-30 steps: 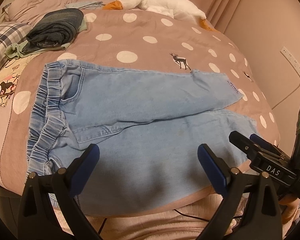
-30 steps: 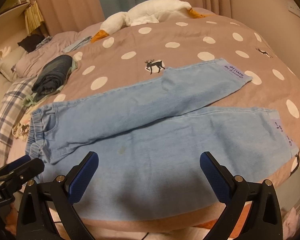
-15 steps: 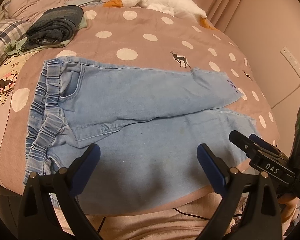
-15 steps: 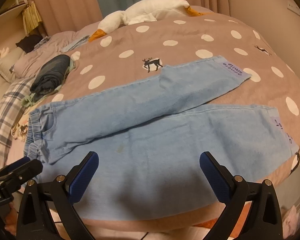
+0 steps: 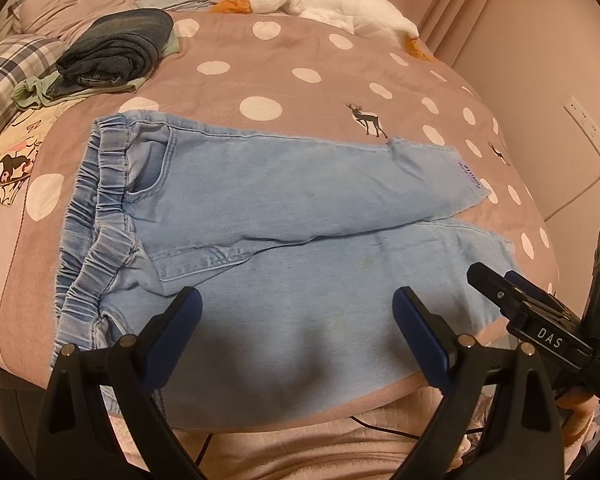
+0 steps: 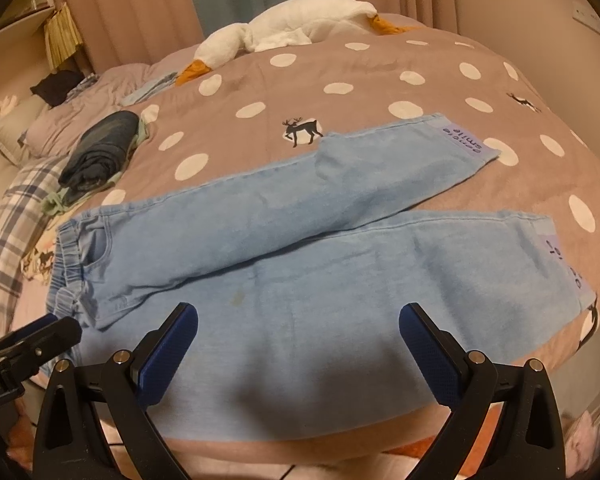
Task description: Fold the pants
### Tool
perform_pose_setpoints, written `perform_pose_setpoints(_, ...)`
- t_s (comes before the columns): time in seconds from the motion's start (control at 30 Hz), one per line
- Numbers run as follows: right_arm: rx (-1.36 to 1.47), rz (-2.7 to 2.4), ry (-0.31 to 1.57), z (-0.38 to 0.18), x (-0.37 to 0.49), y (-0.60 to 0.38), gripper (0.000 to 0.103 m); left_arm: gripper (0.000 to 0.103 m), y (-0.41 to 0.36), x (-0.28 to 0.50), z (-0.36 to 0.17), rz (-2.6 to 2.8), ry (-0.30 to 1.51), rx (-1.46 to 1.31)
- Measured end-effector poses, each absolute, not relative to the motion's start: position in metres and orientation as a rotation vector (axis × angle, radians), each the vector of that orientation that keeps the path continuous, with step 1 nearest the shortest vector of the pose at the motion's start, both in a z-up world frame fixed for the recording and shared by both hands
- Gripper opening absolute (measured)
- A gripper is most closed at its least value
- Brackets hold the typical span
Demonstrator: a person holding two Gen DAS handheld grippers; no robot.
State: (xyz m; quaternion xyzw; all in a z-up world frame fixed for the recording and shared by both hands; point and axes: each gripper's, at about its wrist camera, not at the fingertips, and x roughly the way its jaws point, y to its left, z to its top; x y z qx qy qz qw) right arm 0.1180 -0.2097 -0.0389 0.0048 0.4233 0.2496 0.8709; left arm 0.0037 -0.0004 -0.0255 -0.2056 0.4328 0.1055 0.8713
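Light blue denim pants [image 5: 284, 216] lie flat on the polka-dot bed, elastic waistband [image 5: 96, 208] at the left, both legs running right; they also show in the right wrist view [image 6: 300, 248]. The far leg angles away from the near leg, each hem bearing a purple label [image 6: 466, 140]. My left gripper [image 5: 296, 320] is open and empty, above the near leg close to the waist. My right gripper [image 6: 298, 336] is open and empty, above the near leg's middle. Each gripper appears at the other view's edge.
A pile of dark folded jeans [image 5: 116, 52] sits at the far left of the bed [image 5: 300, 92]. A white plush goose [image 5: 320, 0] lies along the far edge. A plaid pillow [image 5: 4, 76] and printed cloth lie left. A wall with a power strip [image 5: 588, 128] stands right.
Both grippers have moved slightly forward over the pants, so the pants sit a little lower in view. Both stay open; the pants have not moved.
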Motion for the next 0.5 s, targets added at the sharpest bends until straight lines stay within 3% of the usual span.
perform_pose_setpoints(0.5,0.107,0.412,0.899,-0.048,0.133,-0.257,0.101,0.095,0.049,-0.025,-0.036,0.411,0.892,-0.49)
